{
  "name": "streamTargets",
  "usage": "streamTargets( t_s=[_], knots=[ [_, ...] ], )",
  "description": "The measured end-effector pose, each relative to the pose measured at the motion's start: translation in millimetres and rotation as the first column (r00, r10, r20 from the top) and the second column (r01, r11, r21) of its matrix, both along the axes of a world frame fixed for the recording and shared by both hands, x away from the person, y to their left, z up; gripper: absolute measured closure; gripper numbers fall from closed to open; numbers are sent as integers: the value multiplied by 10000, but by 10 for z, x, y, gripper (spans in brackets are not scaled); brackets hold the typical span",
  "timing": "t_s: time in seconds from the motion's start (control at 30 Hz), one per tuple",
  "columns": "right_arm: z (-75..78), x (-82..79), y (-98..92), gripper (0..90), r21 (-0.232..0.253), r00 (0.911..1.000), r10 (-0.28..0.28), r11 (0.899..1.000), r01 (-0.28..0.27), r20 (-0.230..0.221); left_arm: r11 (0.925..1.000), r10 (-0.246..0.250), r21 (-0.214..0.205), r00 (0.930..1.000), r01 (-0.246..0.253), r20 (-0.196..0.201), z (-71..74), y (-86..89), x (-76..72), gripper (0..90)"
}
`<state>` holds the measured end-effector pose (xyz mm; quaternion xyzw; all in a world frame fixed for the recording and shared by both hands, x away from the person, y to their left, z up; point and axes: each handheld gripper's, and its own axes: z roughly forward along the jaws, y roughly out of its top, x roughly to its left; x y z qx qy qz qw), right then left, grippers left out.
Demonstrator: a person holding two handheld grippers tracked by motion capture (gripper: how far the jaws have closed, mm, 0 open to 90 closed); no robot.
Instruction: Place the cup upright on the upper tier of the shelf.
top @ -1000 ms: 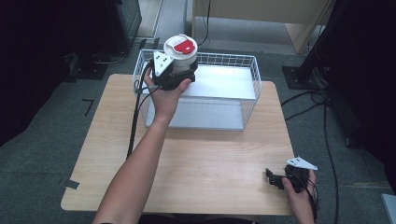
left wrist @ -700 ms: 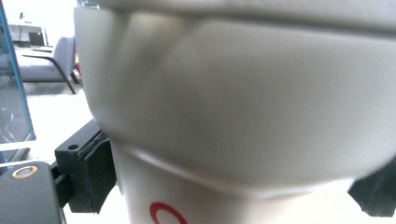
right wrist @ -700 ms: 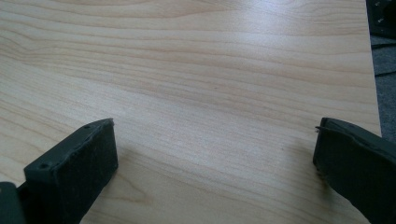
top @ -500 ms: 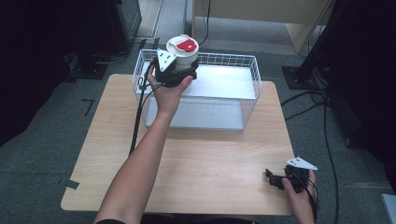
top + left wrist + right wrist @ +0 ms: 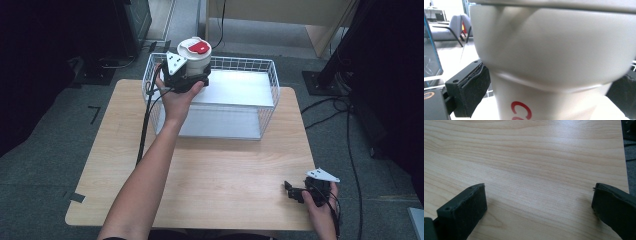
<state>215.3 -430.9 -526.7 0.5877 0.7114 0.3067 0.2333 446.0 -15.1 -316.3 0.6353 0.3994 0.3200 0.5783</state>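
The cup (image 5: 195,56) is off-white with a red patch on its lid and red lettering low on its side. The wire basket (image 5: 260,107) is white, the bench (image 5: 210,170) is pale wood with a wavy grain, and the floor (image 5: 45,165) is grey. Both grippers' fingers (image 5: 464,212) are black.

left gripper (image 5: 192,75) jaws clamped, right gripper (image 5: 295,191) jaws apart

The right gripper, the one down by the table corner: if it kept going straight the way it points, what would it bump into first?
Probably nothing soon. The right gripper is open and points left, low over the bare wooden table. The way ahead looks free in the right gripper view. If it is tilted downward, which I can't tell, it would first touch the tabletop itself.
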Motion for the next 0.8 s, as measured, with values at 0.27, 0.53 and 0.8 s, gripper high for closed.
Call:
streamTargets(
  t_s=[0.27, 0.53, 0.8],
  knots=[
    [0, 0, -1, 0, 15, 10000, -4, 10000, 4, -1, 9997, 146, 179, 9999, -147, 77, -6, 5, -42, 4],
    [0, 0, -1, 0, 8, 10000, 1, 10000, -1, -1, 9989, 380, 253, 9987, -388, 344, -28, 26, -101, 0],
    [0, 0, -1, 0, -4, 10000, 3, 10000, -3, -3, 9998, 143, 132, 9989, -149, 442, -36, 103, -189, 0]
  ],
)
